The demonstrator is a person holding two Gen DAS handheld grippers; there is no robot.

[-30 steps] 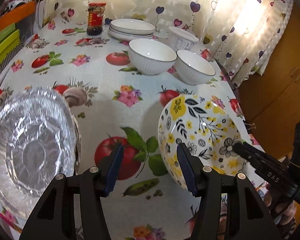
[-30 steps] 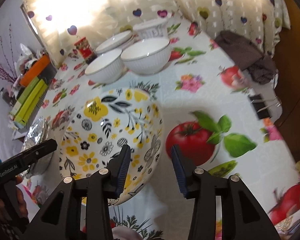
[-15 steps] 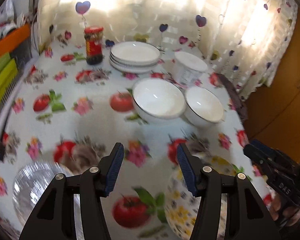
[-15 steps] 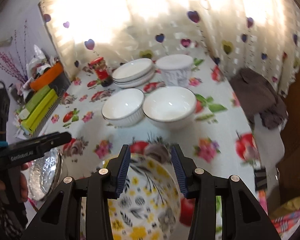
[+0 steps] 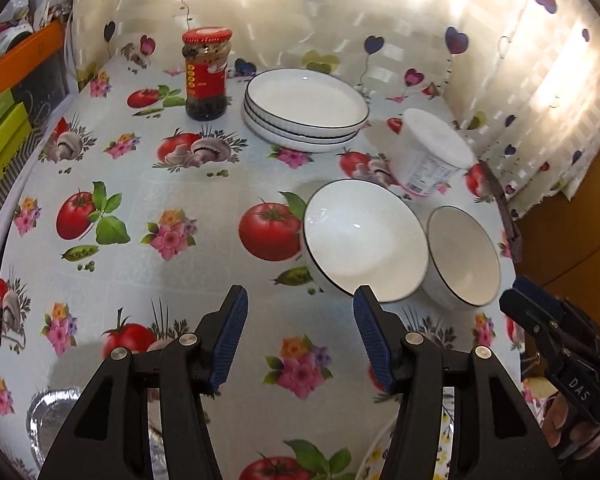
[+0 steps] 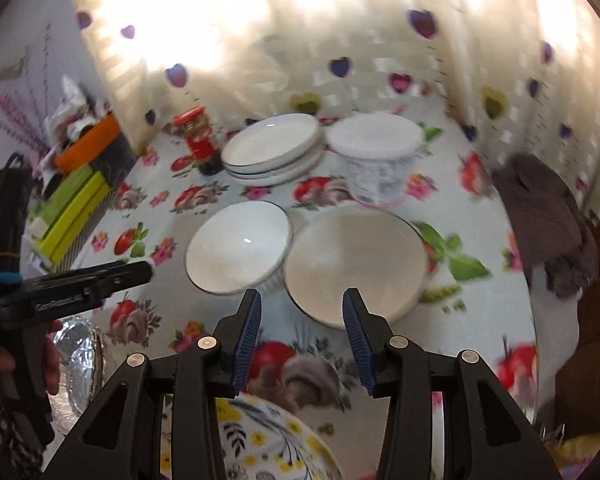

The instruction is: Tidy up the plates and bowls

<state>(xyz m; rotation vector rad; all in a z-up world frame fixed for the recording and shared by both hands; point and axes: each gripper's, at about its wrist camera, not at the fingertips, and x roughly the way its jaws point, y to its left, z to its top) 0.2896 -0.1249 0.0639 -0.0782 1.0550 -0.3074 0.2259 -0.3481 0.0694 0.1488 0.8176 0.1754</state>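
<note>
Two white bowls with dark rims stand side by side on the tablecloth: a larger one (image 5: pixel 364 240) (image 6: pixel 240 252) and a smaller one (image 5: pixel 462 256) (image 6: pixel 356 264) to its right. Behind them is a stack of white plates (image 5: pixel 306 104) (image 6: pixel 272 144). A yellow-flowered bowl (image 6: pixel 268 432) (image 5: pixel 380 460) lies just under both grippers at the near edge. My left gripper (image 5: pixel 300 312) hangs open and empty in front of the larger bowl. My right gripper (image 6: pixel 302 312) is open above the near rim of the smaller bowl, and it shows at the side in the left wrist view (image 5: pixel 528 304).
A red-lidded jar (image 5: pixel 206 76) stands left of the plates and a white lidded tub (image 5: pixel 428 156) right of them. A foil pan (image 5: pixel 48 412) (image 6: pixel 76 360) lies at the near left. Green boxes (image 6: pixel 72 208) line the left edge, a brown cloth (image 6: pixel 548 216) the right.
Both grippers have left the flowered bowl and moved forward and upward toward the white bowls. The flowered bowl and foil pan have slid to the bottom of the views. The jaws kept their widths.
</note>
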